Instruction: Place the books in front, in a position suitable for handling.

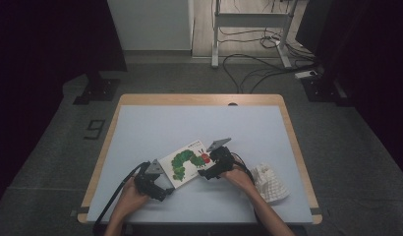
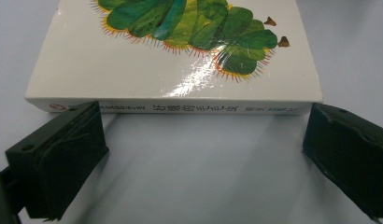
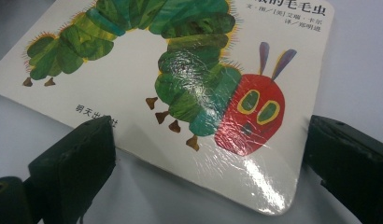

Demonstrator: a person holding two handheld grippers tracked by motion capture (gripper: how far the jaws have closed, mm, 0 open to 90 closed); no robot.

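Observation:
A white board book with a green caterpillar on its cover lies flat on the pale table mat. My left gripper stands open at the book's near-left side, its jaws wide apart just short of the spine. My right gripper is open at the book's right, near the caterpillar's red head; its jaws straddle the cover's near corner without closing on it. The book rests on the mat in both gripper views.
A crumpled white cloth or paper lump lies at the table's right front, beside the person's right forearm. The wooden table edge frames the mat. Cables and a desk frame stand on the floor beyond the table.

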